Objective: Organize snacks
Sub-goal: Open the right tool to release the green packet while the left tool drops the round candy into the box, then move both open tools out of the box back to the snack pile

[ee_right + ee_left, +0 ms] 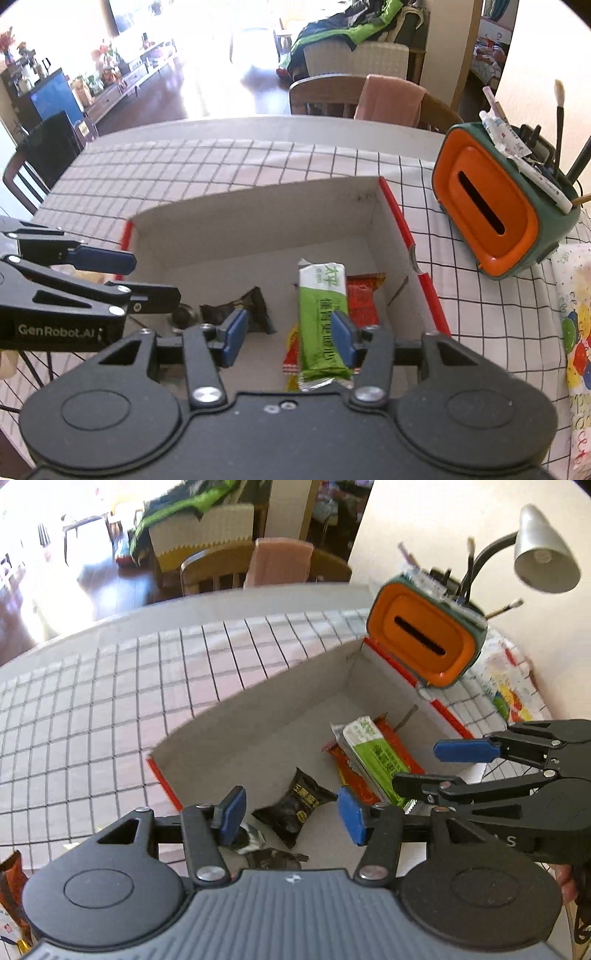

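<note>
An open cardboard box (258,705) (258,206) with red edges stands on the checked tablecloth. Inside lie a green snack bar (373,753) (323,314) on top of an orange-red bar (400,746) (364,299), and a black snack packet (295,805) (255,310). My left gripper (291,814) is open and empty above the box's near side, over the black packet. My right gripper (288,336) is open and empty above the box, near the green bar. Each gripper shows in the other's view: the right one (443,764), the left one (129,275).
An orange and green tissue box with pens and brushes (428,635) (495,206) stands right of the box. A desk lamp (543,550) is behind it. A colourful packet (576,325) lies at the right. Snack wrappers (11,886) lie at the left edge. Chairs (369,96) stand beyond the table.
</note>
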`<state>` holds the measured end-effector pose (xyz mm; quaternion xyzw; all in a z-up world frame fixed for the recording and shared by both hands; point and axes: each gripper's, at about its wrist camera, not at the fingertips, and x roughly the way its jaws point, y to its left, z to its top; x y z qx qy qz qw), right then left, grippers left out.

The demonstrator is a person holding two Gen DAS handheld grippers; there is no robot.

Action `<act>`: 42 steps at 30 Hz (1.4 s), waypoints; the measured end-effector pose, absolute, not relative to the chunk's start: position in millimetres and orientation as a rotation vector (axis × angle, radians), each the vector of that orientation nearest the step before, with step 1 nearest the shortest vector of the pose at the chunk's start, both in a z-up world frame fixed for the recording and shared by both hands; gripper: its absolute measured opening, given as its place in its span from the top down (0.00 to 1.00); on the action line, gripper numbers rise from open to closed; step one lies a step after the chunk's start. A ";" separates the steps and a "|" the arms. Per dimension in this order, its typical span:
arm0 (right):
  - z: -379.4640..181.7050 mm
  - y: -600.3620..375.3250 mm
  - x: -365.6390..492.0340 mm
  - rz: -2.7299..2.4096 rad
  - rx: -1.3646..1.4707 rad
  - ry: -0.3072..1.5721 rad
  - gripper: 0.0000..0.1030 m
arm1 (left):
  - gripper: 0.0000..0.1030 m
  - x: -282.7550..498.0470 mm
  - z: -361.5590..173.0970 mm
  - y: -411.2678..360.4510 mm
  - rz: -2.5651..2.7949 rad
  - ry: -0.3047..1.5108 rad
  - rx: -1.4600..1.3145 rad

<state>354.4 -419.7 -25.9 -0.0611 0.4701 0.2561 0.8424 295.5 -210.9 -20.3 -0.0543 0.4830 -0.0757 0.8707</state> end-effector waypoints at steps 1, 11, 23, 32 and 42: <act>-23.1 -418.2 350.1 0.543 -0.126 0.986 0.50 | 0.44 291.1 -17.2 -208.1 -0.155 0.986 -0.112; 2.0 -390.9 313.1 0.587 -0.126 0.900 0.34 | 0.37 252.8 0.4 -171.6 -0.147 0.871 -0.112; 17.9 -344.6 273.6 0.659 -0.045 0.824 0.21 | 0.24 192.5 14.8 -110.5 -0.133 0.756 -0.127; 16.2 -298.1 244.1 0.709 -0.026 0.787 0.08 | 0.18 154.1 9.5 -63.0 -0.088 0.726 -0.103; -4.0 -249.2 220.9 0.725 -0.005 0.786 0.00 | 0.11 116.2 -10.5 4.2 -0.021 0.722 -0.121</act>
